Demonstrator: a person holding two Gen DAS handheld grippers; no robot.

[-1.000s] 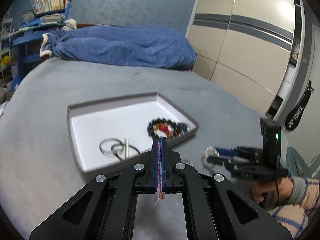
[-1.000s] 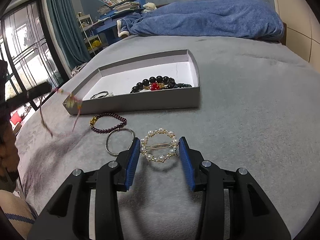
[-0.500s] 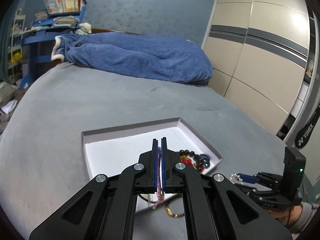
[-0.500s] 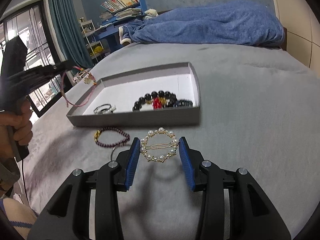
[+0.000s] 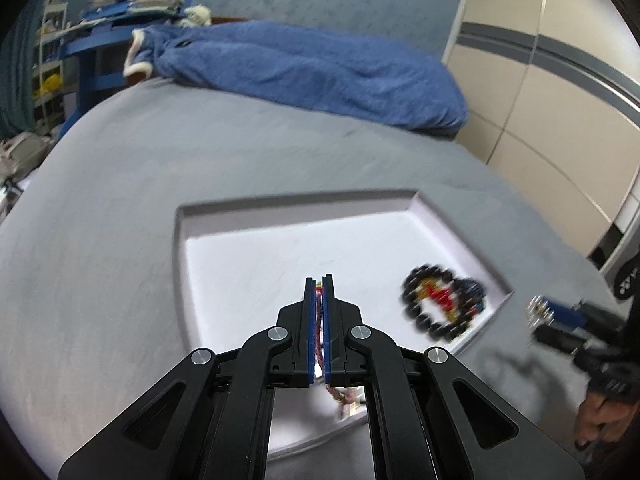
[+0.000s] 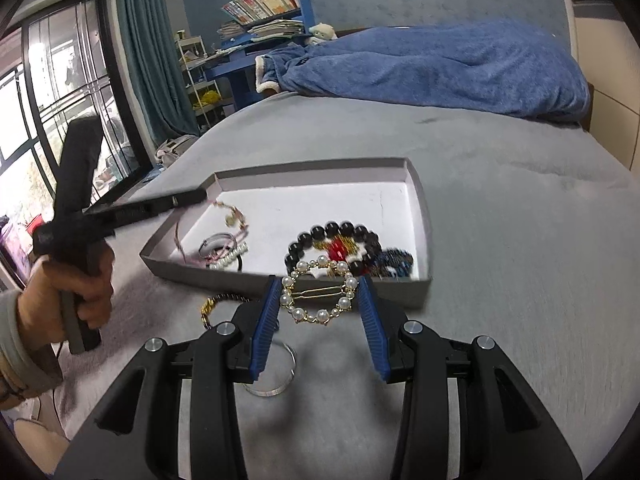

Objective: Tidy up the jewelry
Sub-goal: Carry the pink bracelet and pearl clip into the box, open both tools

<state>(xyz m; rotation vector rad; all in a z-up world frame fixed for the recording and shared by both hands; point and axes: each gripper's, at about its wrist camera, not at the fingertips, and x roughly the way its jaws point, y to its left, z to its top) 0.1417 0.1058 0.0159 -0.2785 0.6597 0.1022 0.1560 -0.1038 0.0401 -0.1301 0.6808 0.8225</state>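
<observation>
Both grippers loaded, over tray [image 6: 420, 208]
Your left gripper [image 5: 319, 280] pinches cord bracelet [image 6: 232, 216] for drop-in; right gripper [image 6: 318, 300] clamps pearl clip [image 6: 319, 294], waiting.

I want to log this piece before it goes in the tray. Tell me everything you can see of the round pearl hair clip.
The pearl hair clip is an open ring of white pearl-like beads on a gold-coloured wire frame, with a thin gold bar clasp across its middle. It looks intact. It is held between the blue ribbed fingers of the right gripper, one at each side of the ring. It hangs clear of the grey bedspread, just in front of the grey tray's near wall.
</observation>
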